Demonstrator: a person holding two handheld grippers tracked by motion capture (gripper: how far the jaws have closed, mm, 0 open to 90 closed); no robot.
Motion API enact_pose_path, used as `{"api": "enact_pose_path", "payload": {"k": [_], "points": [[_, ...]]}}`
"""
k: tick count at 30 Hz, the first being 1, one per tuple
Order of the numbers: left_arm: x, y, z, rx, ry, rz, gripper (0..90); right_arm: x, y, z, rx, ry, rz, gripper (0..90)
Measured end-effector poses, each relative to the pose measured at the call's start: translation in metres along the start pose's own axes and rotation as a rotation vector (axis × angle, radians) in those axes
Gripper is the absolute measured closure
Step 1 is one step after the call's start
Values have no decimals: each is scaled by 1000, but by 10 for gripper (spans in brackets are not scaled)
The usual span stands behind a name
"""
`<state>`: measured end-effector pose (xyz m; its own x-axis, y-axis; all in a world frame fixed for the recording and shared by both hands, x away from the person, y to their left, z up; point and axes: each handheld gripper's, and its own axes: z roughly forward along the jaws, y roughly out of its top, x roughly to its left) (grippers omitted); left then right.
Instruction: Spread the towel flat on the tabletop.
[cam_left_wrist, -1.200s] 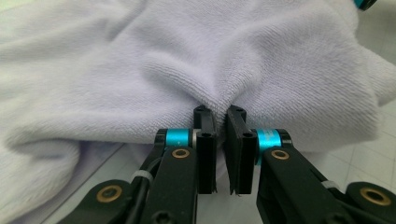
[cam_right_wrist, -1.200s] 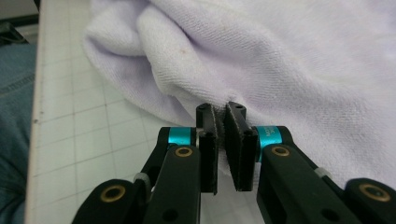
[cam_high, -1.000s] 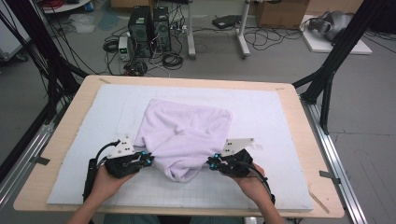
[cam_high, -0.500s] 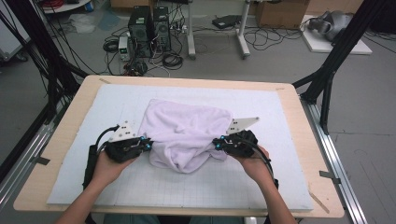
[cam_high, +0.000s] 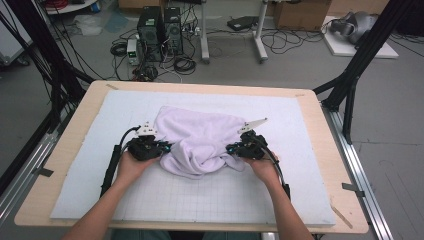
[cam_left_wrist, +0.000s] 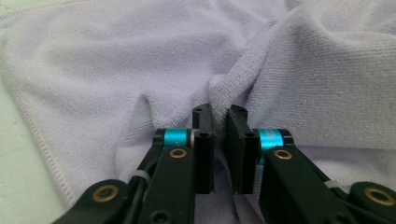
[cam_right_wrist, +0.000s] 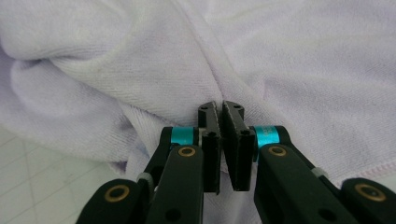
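Note:
A lavender towel (cam_high: 200, 140) lies bunched on the white gridded mat (cam_high: 240, 200), its near part rolled over itself. My left gripper (cam_high: 167, 146) sits at the towel's left side. In the left gripper view its jaws (cam_left_wrist: 219, 112) have just been opening and stand a little apart, with a ridge of the towel (cam_left_wrist: 140, 60) still between the tips. My right gripper (cam_high: 230, 148) is at the towel's right side. In the right gripper view it (cam_right_wrist: 221, 109) is shut on a hemmed fold of the towel (cam_right_wrist: 303, 60).
The mat covers a wooden table (cam_high: 325, 130) with bare wood along its edges. Black frame posts (cam_high: 350, 85) stand at the table's corners. Computer towers (cam_high: 160, 25) and cables lie on the floor beyond the far edge.
Both hands have moved away from the person toward the table's middle, carrying the towel's near edge with them. The towel is now more bunched and sits farther from the near edge.

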<state>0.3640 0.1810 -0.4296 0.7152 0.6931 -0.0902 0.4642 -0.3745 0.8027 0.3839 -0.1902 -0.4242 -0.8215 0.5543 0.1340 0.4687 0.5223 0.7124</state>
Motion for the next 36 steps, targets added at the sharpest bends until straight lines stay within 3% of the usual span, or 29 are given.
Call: {"api": "enact_pose_path", "payload": {"k": [5, 12, 17, 23, 27, 31, 33, 36], "points": [[-3, 2, -21, -36, -1, 4, 646, 8, 2, -13, -34, 2, -30, 792], [-9, -2, -49, -60, -10, 22, 544, 27, 2, -35, -61, -11, -84, 697], [-21, -8, -57, -63, -34, 54, 511, 42, 3, -48, -93, 3, -121, 690], [-41, -14, -46, -48, -103, 96, 564, 66, 4, -41, -128, 42, -168, 655], [-51, -16, -26, -3, -120, 126, 565, 81, 3, -18, -76, 51, -205, 612], [-57, -18, -3, 50, -103, 150, 559, 89, 3, 9, -20, 49, -259, 598], [-59, -20, 6, 66, -95, 161, 591, 89, 1, 19, -6, 40, -266, 633], [-59, -19, 8, 47, -102, 157, 738, 88, -1, 23, 0, 29, -256, 759]]}}
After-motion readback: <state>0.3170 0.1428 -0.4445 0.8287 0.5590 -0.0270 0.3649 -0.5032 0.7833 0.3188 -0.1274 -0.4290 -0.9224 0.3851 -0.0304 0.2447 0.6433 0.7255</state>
